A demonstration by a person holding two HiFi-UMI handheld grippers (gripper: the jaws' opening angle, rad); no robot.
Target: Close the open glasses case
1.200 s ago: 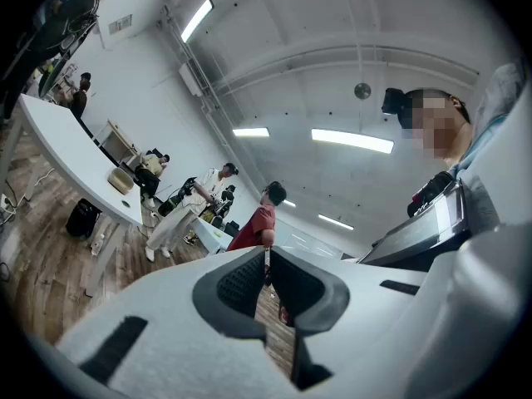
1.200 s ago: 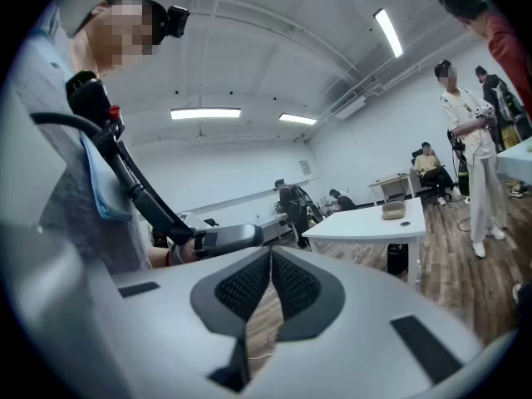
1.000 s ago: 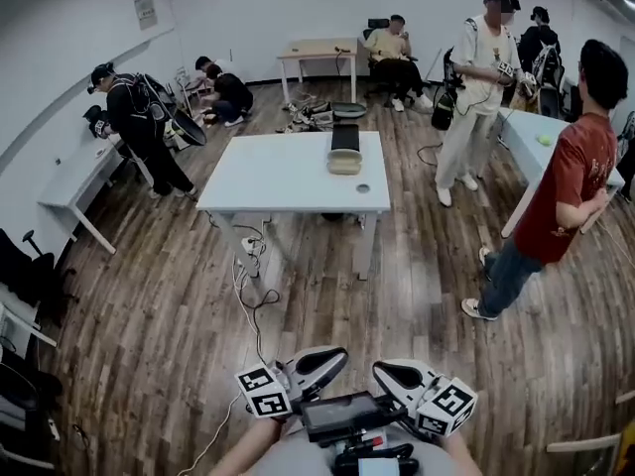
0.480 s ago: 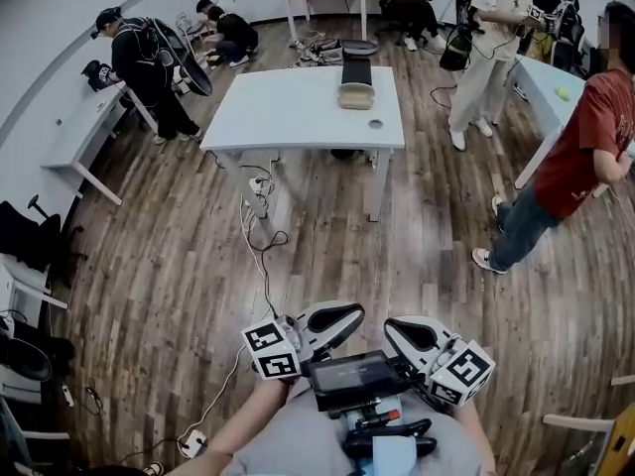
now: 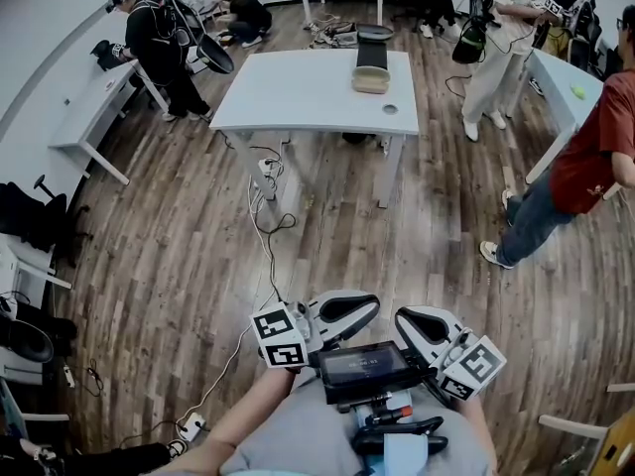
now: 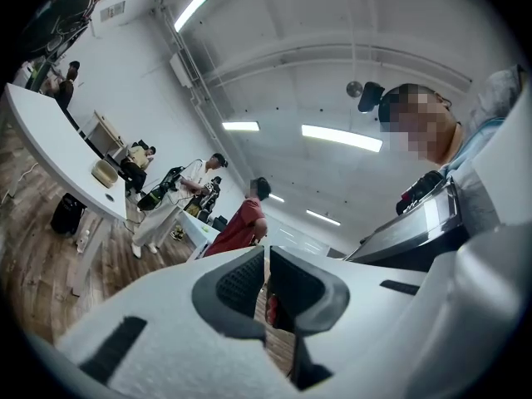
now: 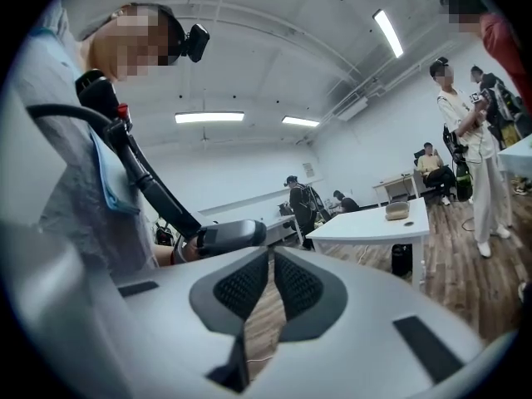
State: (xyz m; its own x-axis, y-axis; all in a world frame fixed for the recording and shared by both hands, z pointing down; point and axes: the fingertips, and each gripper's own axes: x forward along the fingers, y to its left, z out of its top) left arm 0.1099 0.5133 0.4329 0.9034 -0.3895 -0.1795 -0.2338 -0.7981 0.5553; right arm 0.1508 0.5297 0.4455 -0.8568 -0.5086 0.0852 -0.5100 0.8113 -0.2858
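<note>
The glasses case (image 5: 370, 68) lies open at the far side of the white table (image 5: 298, 92), black lid up behind a beige base. It also shows small in the left gripper view (image 6: 104, 173) and the right gripper view (image 7: 398, 210). My left gripper (image 5: 362, 307) and right gripper (image 5: 405, 319) are held close to my body, far back from the table, over the wood floor. The left gripper (image 6: 266, 256) and the right gripper (image 7: 272, 256) each have their pads nearly together with nothing between them.
A small round object (image 5: 390, 109) sits near the case. Cables (image 5: 264, 228) trail on the floor under the table. A person in a red shirt (image 5: 587, 157) stands to the right, others stand further back. Side tables stand at left (image 5: 89, 112) and right (image 5: 561, 75).
The view has tipped further down: the table and case have slid toward the top of the frame and the grippers sit higher in it. Both grippers stay shut.
</note>
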